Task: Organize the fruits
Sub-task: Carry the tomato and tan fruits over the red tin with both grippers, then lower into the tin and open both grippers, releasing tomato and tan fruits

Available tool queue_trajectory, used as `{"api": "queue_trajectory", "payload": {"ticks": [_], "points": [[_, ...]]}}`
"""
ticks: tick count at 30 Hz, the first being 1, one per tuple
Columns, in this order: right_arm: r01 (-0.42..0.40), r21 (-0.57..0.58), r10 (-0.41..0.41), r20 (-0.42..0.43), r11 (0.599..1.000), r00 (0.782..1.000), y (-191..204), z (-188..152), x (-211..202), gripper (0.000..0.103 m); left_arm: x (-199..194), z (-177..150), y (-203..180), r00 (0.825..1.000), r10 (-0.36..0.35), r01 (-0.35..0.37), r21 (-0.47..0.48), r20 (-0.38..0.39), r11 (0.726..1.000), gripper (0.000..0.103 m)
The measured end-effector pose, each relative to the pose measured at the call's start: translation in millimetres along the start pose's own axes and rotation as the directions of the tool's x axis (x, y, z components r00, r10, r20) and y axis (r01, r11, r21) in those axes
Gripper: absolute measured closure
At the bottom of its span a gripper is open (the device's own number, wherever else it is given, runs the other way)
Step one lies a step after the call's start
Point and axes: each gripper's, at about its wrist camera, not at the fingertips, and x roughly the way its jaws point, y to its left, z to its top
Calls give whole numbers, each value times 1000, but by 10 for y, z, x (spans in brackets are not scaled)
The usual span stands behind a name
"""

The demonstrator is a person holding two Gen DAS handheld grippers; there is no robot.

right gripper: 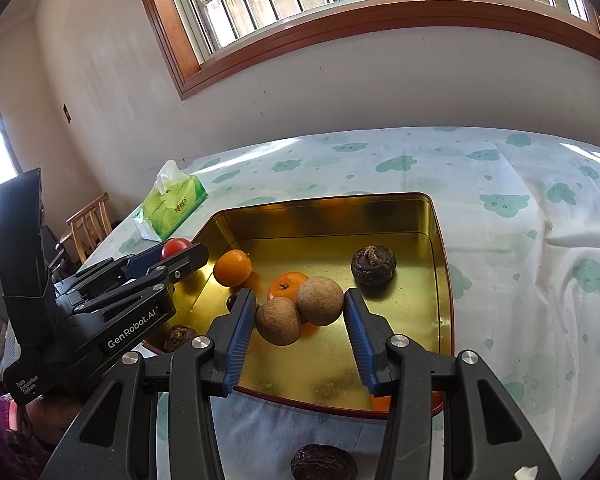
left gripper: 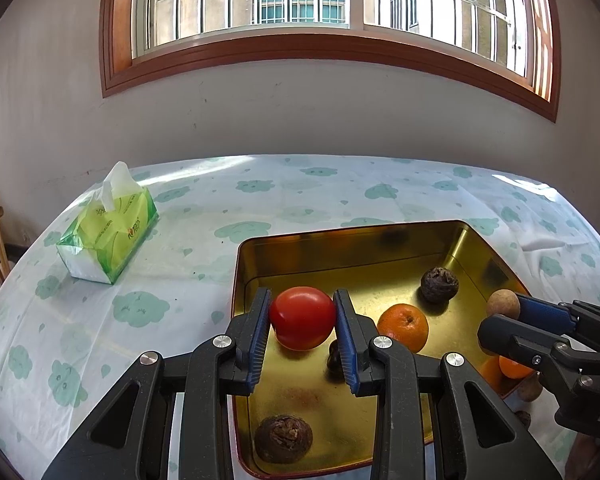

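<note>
Left tongs (left gripper: pixel 302 317) grip a red tomato (left gripper: pixel 302 317) above the gold tray's (right gripper: pixel 436 216) near-left corner. Right tongs (right gripper: pixel 300 310) seemingly clasp two brown fruits (right gripper: pixel 300 310) over its near edge.

You have a glossy red tomato (left gripper: pixel 302 317) and two round tan-brown fruits (right gripper: pixel 300 311) held above the gold tray (right gripper: pixel 420 312); oranges (right gripper: pixel 233 267) and wrinkled dark fruits (right gripper: pixel 373 265) lie inside it

Both grippers (left gripper: pixel 302 316) (right gripper: pixel 300 312) are showing black plastic frames, ribbed blue pads (right gripper: pixel 241 336), silver screws (left gripper: pixel 224 341) and white lettering.
</note>
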Motion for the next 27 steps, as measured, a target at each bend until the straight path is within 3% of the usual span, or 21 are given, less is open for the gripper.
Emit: {"api": "queue_trajectory", "payload": {"ticks": [27], "points": [[1, 0, -1, -5, 1000, 1000, 7, 6, 56, 60, 45, 13, 36, 1000, 1, -1, -4, -1, 1000, 71]]}}
